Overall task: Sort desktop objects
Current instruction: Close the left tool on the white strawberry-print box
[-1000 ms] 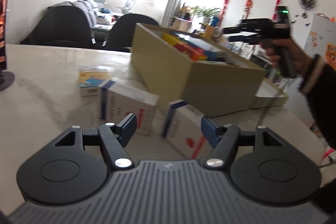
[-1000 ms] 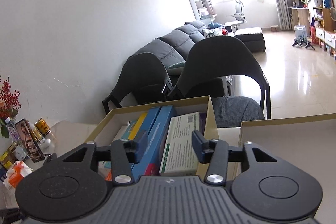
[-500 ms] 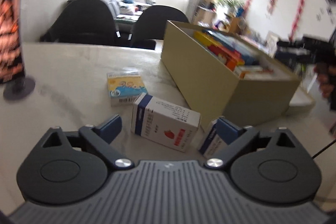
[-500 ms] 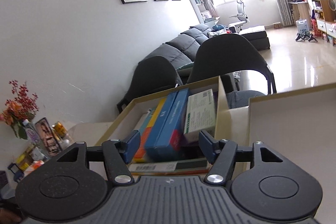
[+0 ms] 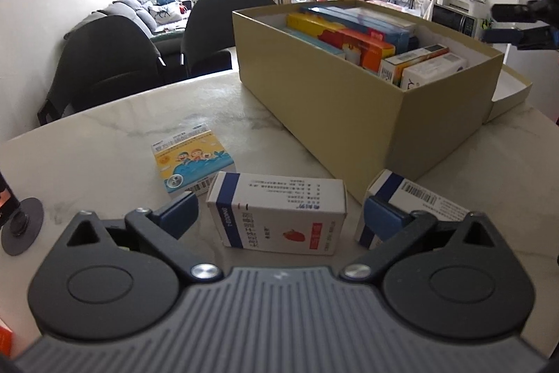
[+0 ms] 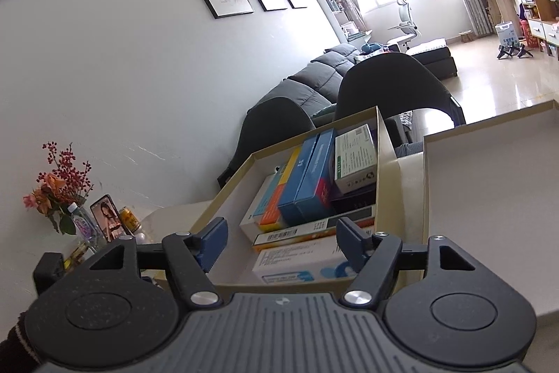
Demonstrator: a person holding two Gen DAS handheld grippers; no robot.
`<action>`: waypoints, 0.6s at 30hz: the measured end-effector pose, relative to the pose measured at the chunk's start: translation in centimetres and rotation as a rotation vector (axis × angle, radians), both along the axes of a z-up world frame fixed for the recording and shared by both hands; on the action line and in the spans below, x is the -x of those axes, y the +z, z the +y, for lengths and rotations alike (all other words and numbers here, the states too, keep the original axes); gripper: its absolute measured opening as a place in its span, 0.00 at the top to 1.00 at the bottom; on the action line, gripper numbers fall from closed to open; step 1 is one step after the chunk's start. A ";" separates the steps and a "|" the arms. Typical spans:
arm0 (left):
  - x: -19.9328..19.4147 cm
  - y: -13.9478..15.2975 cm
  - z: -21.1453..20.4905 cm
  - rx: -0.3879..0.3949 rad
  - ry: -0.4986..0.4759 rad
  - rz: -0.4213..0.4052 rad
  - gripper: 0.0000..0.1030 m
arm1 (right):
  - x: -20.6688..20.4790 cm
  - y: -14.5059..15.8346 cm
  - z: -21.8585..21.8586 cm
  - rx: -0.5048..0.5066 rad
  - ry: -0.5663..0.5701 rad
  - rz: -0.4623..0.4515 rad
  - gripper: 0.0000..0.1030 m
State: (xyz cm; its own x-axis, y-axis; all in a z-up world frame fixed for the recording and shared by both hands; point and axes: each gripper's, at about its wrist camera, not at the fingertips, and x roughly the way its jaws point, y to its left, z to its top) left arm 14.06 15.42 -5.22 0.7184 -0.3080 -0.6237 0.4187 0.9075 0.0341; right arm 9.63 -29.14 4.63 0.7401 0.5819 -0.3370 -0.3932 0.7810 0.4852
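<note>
Medicine carton (image 5: 279,212), white with a blue band, lies on the marble surface (image 5: 104,142) at lower centre, between the spread, empty fingers of the left tool (image 5: 279,215). Closing squarely on its short ends should hold it best. Right tool (image 6: 279,242) hovers open, empty, over the tan box (image 5: 335,114).

Black tongs (image 5: 277,212) with blue pads (image 5: 178,212) (silver screws), ribbed grey body

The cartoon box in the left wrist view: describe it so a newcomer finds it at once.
Start at the big tan cardboard box on the marble table. Left of it lies a small flat carton. Unlike the two white, blue-striped boxes nearer the camera, its top shows cartoon children on yellow and blue.
</note>
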 end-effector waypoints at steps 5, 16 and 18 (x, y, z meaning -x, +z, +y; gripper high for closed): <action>-0.6 -0.3 -0.5 -0.025 -0.002 0.002 0.00 | 1.4 -0.7 0.1 -0.018 0.000 0.007 0.29; -0.3 -0.9 -0.1 -0.006 0.009 -0.026 0.15 | 3.6 -1.0 1.5 -0.042 0.023 0.000 0.28; 0.0 -1.0 -0.1 -0.013 0.007 -0.040 0.15 | 4.1 -0.9 1.8 -0.040 0.026 -0.006 0.28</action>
State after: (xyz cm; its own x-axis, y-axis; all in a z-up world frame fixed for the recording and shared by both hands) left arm 14.03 15.28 -6.22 0.7450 -0.2949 -0.5984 0.4104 0.9097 0.0626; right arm 5.52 -27.30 3.74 0.7263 0.6141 -0.3088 -0.4162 0.7505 0.5134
